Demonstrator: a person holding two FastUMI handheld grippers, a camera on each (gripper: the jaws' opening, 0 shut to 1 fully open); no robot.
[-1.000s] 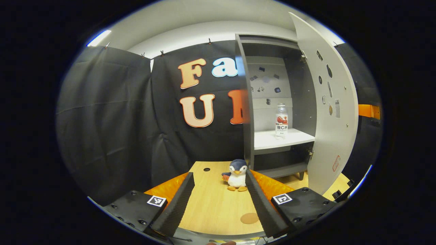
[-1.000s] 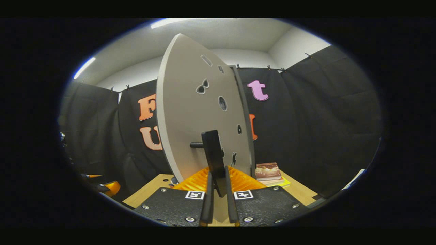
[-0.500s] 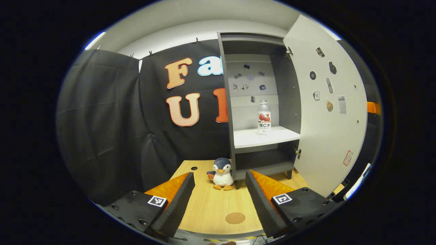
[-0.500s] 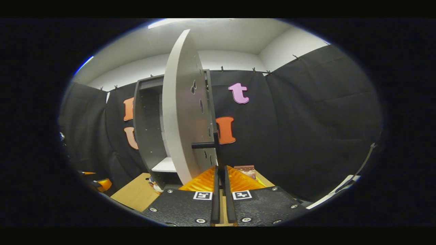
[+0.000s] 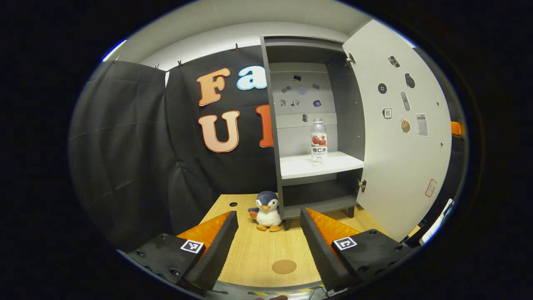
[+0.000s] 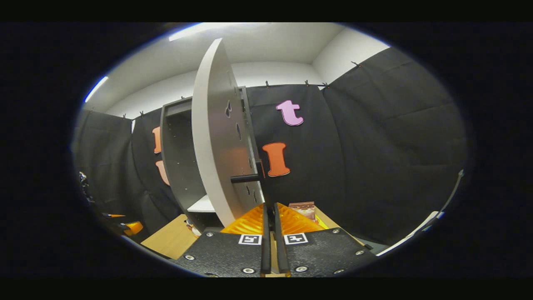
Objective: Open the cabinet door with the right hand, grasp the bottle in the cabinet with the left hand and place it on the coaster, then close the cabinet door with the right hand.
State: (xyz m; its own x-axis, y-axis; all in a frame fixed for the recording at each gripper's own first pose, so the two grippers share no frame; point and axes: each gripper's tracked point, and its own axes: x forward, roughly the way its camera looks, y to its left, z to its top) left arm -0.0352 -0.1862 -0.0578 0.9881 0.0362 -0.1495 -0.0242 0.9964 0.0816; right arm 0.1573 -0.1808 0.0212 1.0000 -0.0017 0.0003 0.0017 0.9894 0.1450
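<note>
In the left gripper view the grey cabinet (image 5: pixel 275 125) stands open. A clear bottle (image 5: pixel 319 141) with a red and white label stands upright on its white shelf (image 5: pixel 308 166). The pale door (image 5: pixel 399 137) is swung out to the right. A round brown coaster (image 5: pixel 284 266) lies on the wooden table between the fingers of my left gripper (image 5: pixel 267 216), which is open, empty and well short of the bottle. In the right gripper view the door (image 6: pixel 212 137) is almost edge-on. My right gripper (image 6: pixel 270 206) is shut, fingers close together on the dark door handle (image 6: pixel 259 170).
A plush penguin (image 5: pixel 266 211) sits on the table (image 5: pixel 258 250) at the cabinet's left front corner. A stack of books (image 6: pixel 302 208) lies on the table behind the door. Black cloth walls close in the back and sides.
The door has swung wider open, from facing the right gripper to almost edge-on. In the left gripper view the cabinet and bottle have shifted left toward the middle.
</note>
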